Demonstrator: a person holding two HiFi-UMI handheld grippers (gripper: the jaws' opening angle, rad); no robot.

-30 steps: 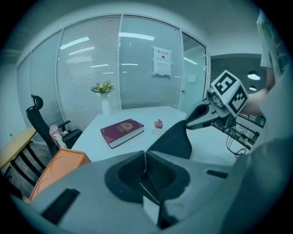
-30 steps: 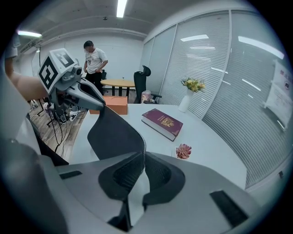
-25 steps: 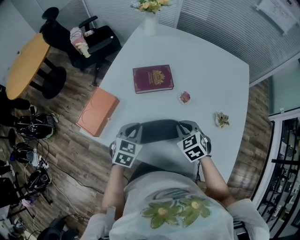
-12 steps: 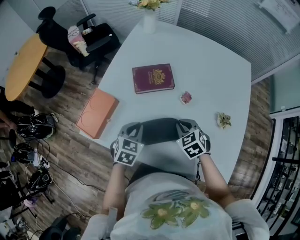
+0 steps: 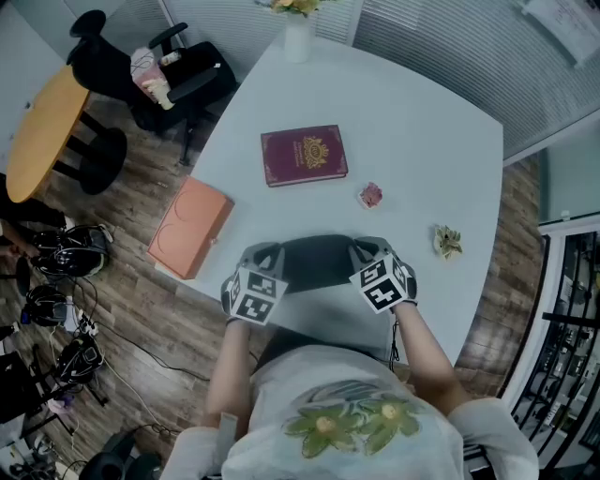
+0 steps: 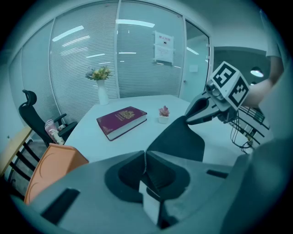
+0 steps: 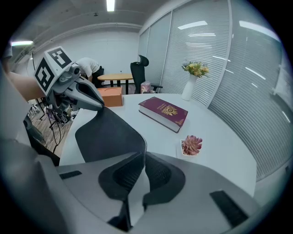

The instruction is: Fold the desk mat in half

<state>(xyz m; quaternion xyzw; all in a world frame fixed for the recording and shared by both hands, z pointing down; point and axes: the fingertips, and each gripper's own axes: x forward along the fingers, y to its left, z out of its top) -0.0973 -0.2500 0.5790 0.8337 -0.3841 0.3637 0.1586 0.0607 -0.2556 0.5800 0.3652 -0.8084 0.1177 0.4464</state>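
Office with blinds (image 5: 441, 42) and swivel chair (image 5: 202, 75)

Flowers (image 5: 292, 6) cut off at top edge; desk mat (image 5: 319, 262) corners hidden inside left tongs (image 5: 273, 256), right tongs (image 5: 360, 249).

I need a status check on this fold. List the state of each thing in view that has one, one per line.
desk mat: near edge lifted at both corners, bowed, not yet folded flat
left gripper: shut on one desk mat corner
right gripper: shut on the other corner
book: closed, flat on the table
vase: upright, holding flowers
succulent pot: upright
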